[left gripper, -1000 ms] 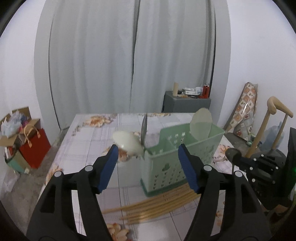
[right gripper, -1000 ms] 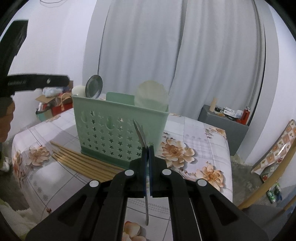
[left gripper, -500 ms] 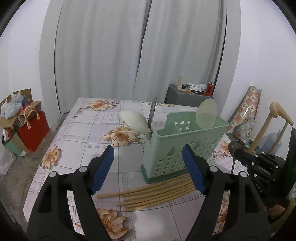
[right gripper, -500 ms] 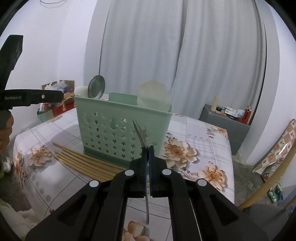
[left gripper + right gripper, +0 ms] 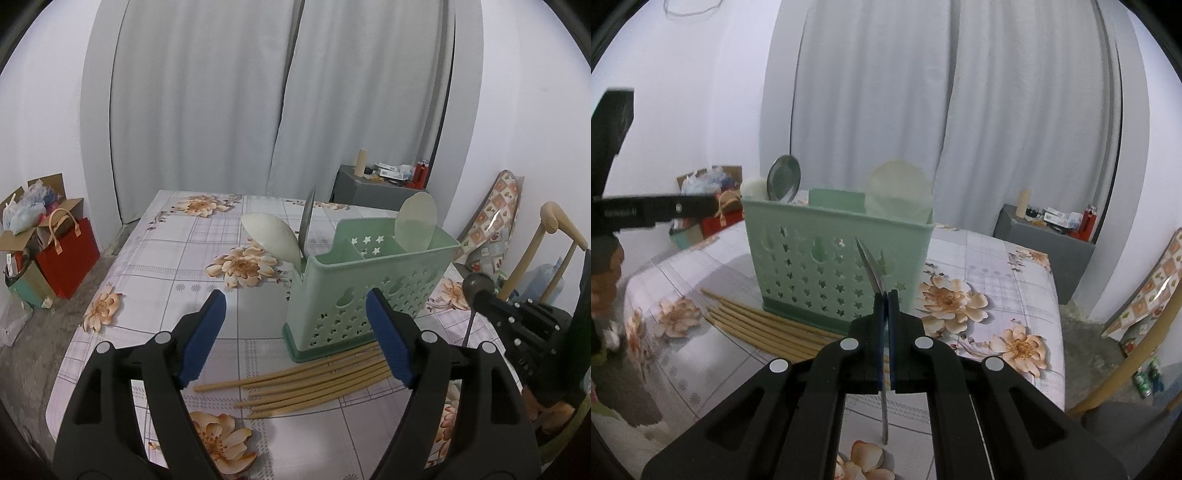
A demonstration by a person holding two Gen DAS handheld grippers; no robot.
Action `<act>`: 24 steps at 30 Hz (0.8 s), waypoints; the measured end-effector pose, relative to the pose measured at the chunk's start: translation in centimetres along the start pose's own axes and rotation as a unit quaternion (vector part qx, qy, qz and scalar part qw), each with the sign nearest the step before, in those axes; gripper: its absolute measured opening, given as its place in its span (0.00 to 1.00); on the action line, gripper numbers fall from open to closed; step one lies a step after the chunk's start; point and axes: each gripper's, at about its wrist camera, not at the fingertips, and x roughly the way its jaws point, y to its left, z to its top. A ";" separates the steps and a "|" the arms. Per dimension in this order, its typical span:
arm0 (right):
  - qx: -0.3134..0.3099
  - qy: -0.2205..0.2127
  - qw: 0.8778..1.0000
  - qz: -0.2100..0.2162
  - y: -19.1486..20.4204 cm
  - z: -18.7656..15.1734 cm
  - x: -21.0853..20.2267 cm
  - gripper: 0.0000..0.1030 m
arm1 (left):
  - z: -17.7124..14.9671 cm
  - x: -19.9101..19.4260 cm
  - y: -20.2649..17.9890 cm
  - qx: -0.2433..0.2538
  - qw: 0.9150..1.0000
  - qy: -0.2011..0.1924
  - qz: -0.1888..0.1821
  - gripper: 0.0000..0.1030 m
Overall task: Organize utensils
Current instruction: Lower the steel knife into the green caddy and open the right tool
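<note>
In the right claw (image 5: 886,306), clenched, a metal utensil (image 5: 872,271), probably a spoon, stands upright.

Left tool (image 5: 295,332) agape, right tool (image 5: 886,306) clamped

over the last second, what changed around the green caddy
The left gripper has drawn back from the green caddy, its jaws just opening wider with nothing between them; the white spoon it was next to stands in the caddy's end compartment. Unchanged: the right gripper stays shut on the metal spoon, and the chopsticks lie on the table beside the caddy.
</note>
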 end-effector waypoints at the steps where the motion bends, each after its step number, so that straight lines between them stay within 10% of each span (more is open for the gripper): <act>1: 0.008 -0.003 1.000 0.004 -0.3 0.2 -0.2 0.02 | 0.0 0.0 0.0 0.000 1.000 0.000 0.000 0.72; 24: 0.126 -0.182 0.965 0.143 -6.2 12.6 -2.7 0.02 | -0.9 0.1 1.2 -0.014 1.000 0.004 0.004 0.72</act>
